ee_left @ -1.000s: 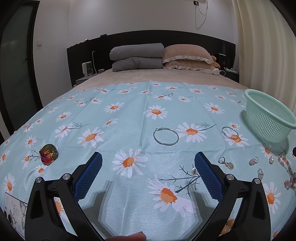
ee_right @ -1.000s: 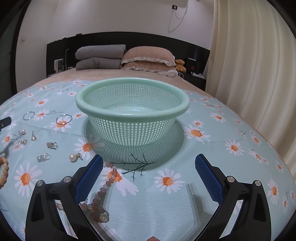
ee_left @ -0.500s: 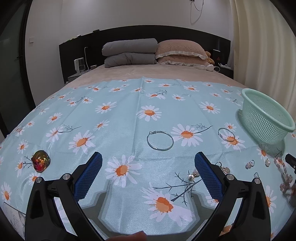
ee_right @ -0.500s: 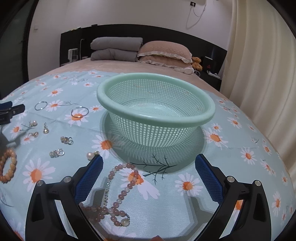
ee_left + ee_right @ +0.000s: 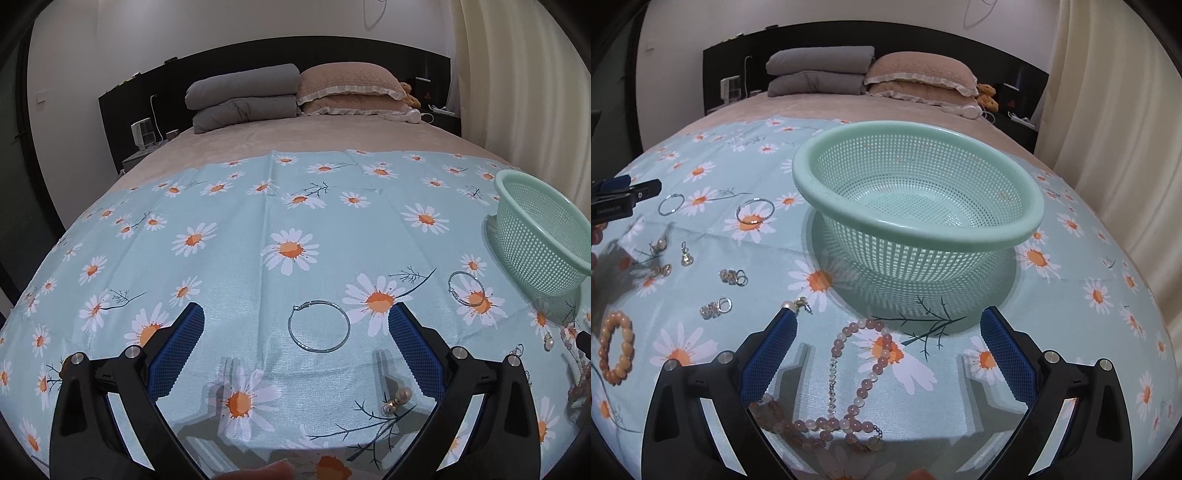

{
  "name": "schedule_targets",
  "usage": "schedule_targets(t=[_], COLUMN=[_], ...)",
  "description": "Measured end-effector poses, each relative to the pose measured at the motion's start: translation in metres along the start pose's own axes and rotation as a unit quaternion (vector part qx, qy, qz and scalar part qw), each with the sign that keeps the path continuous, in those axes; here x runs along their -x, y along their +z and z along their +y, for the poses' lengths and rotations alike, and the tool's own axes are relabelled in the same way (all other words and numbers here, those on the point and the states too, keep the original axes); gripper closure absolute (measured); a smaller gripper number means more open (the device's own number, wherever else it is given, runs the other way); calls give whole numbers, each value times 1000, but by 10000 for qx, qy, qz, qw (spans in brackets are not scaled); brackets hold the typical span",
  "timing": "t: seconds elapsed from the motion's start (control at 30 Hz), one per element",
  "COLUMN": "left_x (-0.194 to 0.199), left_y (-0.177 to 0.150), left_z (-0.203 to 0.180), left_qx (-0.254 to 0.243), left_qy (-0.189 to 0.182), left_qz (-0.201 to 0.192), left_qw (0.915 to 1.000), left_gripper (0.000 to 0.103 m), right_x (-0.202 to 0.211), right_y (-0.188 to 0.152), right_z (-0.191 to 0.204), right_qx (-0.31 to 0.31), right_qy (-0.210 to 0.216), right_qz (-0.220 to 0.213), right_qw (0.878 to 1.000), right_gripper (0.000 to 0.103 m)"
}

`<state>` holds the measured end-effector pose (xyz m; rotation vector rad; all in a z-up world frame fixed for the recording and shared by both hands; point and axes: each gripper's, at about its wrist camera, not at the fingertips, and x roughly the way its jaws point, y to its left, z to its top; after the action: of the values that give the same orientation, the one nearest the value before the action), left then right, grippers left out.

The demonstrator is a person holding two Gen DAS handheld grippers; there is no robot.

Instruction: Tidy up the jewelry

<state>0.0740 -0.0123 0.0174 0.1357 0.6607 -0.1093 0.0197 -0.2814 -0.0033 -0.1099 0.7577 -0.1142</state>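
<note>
My left gripper (image 5: 295,343) is open and empty above the daisy cloth, with a large silver hoop (image 5: 318,331) lying between its fingers and a pearl earring (image 5: 398,399) just below. A second hoop (image 5: 466,294) lies to the right near the green mesh basket (image 5: 532,206). My right gripper (image 5: 888,350) is open and empty over a pink bead necklace (image 5: 846,384), in front of the empty basket (image 5: 919,225). Hoops (image 5: 755,211), small earrings (image 5: 733,277) and an orange bead bracelet (image 5: 616,347) lie to the left. The left gripper (image 5: 620,194) shows at the left edge.
The daisy cloth (image 5: 236,258) covers the foot of a bed. Grey folded blankets (image 5: 243,96) and a pink pillow (image 5: 351,88) sit by the black headboard. A cream curtain (image 5: 1115,122) hangs on the right.
My left gripper has moved forward and right, so the hoop now lies between its fingers. My right gripper has moved down and forward over the pink necklace, closer to the basket.
</note>
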Motion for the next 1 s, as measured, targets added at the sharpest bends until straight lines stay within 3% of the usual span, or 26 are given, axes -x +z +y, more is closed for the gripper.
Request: schedule_targets(t=[0.27, 0.33, 0.37, 0.53, 0.67, 0.77, 0.97, 1.0], left_x=[-33, -41, -46, -51, -46, -44, -39, -37], left_y=[1, -1, -2, -5, -7, -7, -6, -6], left_z=[-1, -1, 0, 1, -6, -8, -3, -3], left_qx=[7, 22, 30, 68, -94, -155, -11, -4], left_qy=[-108, -127, -138, -283, -355, -349, -466, -458], left_qz=[585, 751, 890, 998, 909, 881, 871, 841], left_qw=[9982, 9971, 9959, 9946, 9952, 9954, 9951, 9954], left_gripper=[5, 11, 17, 22, 44, 57, 61, 99], right_x=[-15, -20, -21, -21, -19, -19, -13, -11], right_y=[-8, -12, -14, -16, -15, -14, -13, -12], right_z=[1, 1, 0, -1, 0, 0, -2, -2], right_qx=[-47, -67, -156, -243, -204, -196, -298, -275], right_qy=[19, 138, 295, 468, 466, 530, 618, 620], right_qz=[365, 510, 549, 585, 604, 619, 595, 594], right_qw=[9993, 9986, 9979, 9969, 9969, 9965, 9959, 9959], right_gripper=[9, 18, 31, 38, 75, 92, 93, 97])
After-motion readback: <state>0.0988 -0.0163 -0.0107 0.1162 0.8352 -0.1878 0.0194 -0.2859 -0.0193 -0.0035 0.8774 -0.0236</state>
